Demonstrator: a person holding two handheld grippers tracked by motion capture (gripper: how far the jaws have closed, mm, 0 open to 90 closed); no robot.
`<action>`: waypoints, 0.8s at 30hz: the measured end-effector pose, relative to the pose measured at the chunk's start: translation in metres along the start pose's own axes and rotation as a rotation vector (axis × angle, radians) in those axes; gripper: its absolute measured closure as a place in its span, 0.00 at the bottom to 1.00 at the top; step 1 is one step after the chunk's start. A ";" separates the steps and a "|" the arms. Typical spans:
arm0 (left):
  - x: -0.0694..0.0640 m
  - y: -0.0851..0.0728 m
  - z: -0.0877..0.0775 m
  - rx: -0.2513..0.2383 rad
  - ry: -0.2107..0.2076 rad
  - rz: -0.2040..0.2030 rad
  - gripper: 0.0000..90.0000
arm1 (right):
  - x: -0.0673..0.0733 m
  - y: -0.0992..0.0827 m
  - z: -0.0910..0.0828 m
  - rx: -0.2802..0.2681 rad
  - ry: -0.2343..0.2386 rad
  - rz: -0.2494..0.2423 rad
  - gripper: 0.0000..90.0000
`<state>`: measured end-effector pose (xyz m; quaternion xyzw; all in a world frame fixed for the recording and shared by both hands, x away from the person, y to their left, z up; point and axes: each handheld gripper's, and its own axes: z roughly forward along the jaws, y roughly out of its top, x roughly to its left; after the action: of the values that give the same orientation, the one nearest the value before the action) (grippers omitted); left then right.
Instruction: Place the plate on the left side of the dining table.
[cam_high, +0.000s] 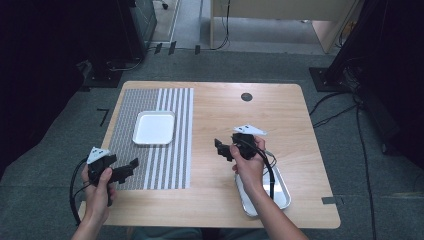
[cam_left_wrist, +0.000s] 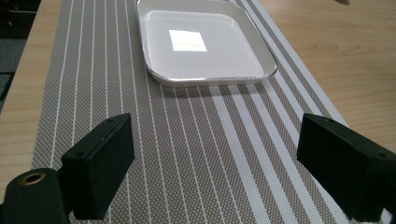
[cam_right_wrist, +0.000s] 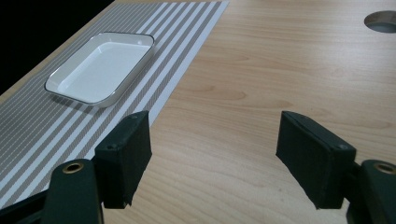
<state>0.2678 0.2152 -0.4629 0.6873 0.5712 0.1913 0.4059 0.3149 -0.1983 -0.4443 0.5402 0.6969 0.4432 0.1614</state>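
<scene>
Evidently nothing is in hand yet: the left tool (cam_high: 134, 163) and right tool (cam_high: 218, 145) both hover released and empty, the white square tray (cam_high: 154, 127) sits on the striped woven mat (cam_high: 170, 165) toward the desk's (cam_high: 280, 115) far-left corner, so a first approach seems next.

White tray (cam_high: 154, 128) on striped mat (cam_high: 165, 165)

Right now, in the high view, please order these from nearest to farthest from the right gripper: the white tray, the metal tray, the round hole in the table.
From the right gripper:
1. Metal tray, just beneath the right hand, at the near right edge.
2. Round hole, farther back, near the far edge.
3. White tray, on the striped mat, across to the left.
</scene>
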 end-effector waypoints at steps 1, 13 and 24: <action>0.001 -0.002 -0.001 0.001 0.002 -0.003 0.12 | -0.001 -0.002 -0.002 0.004 -0.001 0.001 0.30; 0.005 -0.018 -0.014 -0.004 0.010 -0.002 0.12 | -0.024 -0.014 -0.028 -0.008 -0.043 0.011 0.30; 0.008 -0.029 -0.023 -0.009 0.009 0.031 0.12 | -0.044 -0.024 -0.054 -0.025 -0.085 0.003 0.29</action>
<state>0.2351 0.2308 -0.4727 0.6935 0.5614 0.2032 0.4032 0.2785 -0.2618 -0.4442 0.5577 0.6829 0.4288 0.1968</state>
